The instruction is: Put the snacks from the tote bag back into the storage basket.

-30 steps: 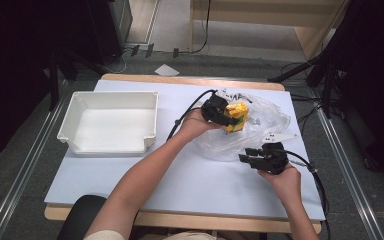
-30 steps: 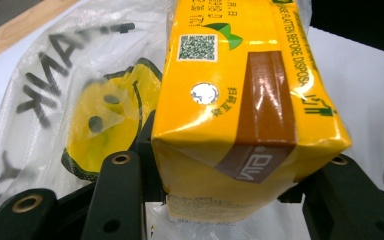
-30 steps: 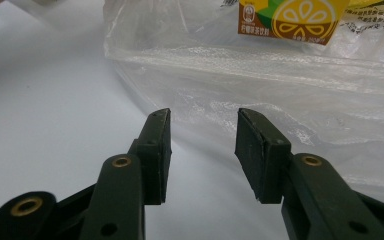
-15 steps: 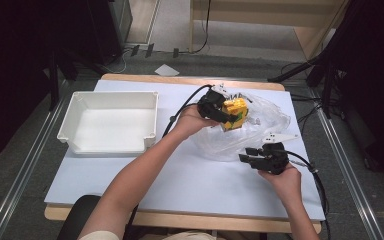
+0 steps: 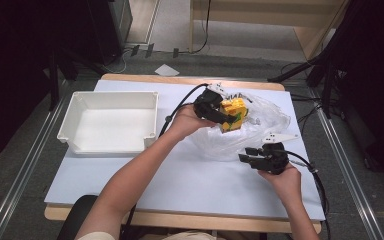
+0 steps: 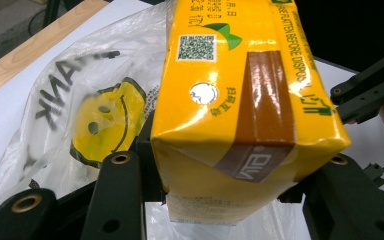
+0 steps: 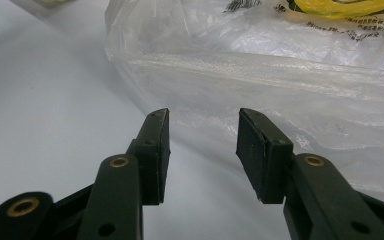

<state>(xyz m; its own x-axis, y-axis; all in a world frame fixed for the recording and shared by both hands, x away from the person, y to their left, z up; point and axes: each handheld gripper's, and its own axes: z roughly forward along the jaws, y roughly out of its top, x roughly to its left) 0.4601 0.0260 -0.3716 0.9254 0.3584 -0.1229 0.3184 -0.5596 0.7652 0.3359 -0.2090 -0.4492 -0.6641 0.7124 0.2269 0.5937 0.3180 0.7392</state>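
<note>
The left tongs [image 5: 228,118] pinch a yellow carton [image 6: 240,105] and hold it over the plastic bag [image 5: 260,131]. The right tongs [image 5: 246,155] are spread, near the bag's edge. The carton looks on its way out; next it likely needs to go into the white tray [image 5: 80,144].

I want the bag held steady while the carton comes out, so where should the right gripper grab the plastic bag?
Pinch the plastic bag at its near edge, coming in low along the table. The open right gripper already faces that flat, thin film, clear of the yellow carton that the left gripper holds.
</note>
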